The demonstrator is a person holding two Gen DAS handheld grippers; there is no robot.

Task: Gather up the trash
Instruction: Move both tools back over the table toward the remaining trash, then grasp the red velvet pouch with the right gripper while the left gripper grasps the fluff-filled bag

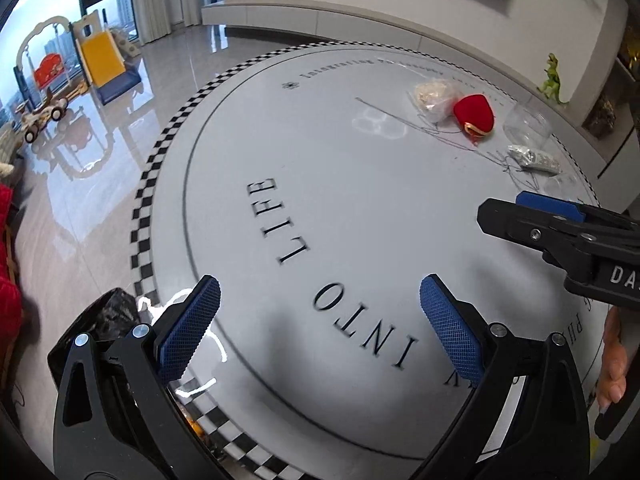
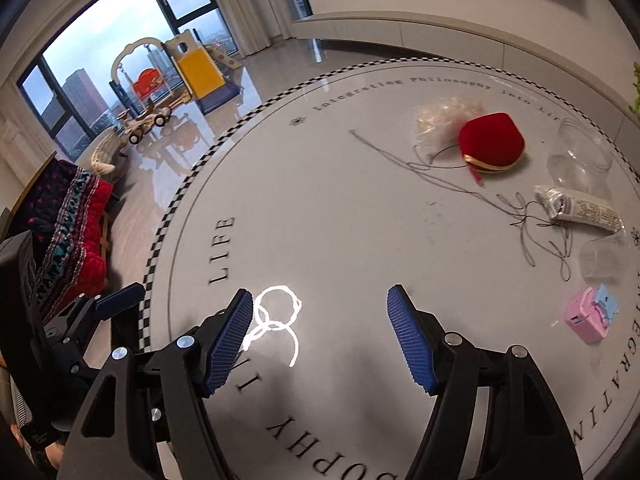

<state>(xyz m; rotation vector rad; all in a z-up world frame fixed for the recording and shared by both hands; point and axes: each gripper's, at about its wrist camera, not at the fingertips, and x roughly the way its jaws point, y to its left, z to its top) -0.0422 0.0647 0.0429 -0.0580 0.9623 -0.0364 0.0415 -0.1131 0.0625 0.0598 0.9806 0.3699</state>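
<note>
Two grippers hang over our round white table [image 2: 320,216], and neither holds anything. Nearest in the left wrist view, our left gripper [image 1: 320,324] has its blue pads spread wide over the printed lettering, nothing between them. Our right gripper [image 2: 320,336] stands just as wide apart above the bare top, also empty; a bright ring-shaped light reflection [image 2: 276,320] shines beside its left pad. Each gripper shows at the edge of the other's view.

Below the table's left edge we glimpse a black bag [image 1: 108,312] on the floor.

Further out on the right side lies the trash. A small pink and blue item [image 2: 590,314] sits closest, then a clear plastic cup [image 2: 600,258]. Beyond it a crumpled silver and white wrapper [image 2: 576,208] lies among loops of thin dark thread [image 2: 472,188]. Farther still we see a clear jar [image 2: 580,156], a red velvet box [image 2: 490,146] and, touching it, a crinkled clear plastic bag [image 2: 436,122].

Past the table, a children's slide [image 2: 200,72] stands by the windows.
</note>
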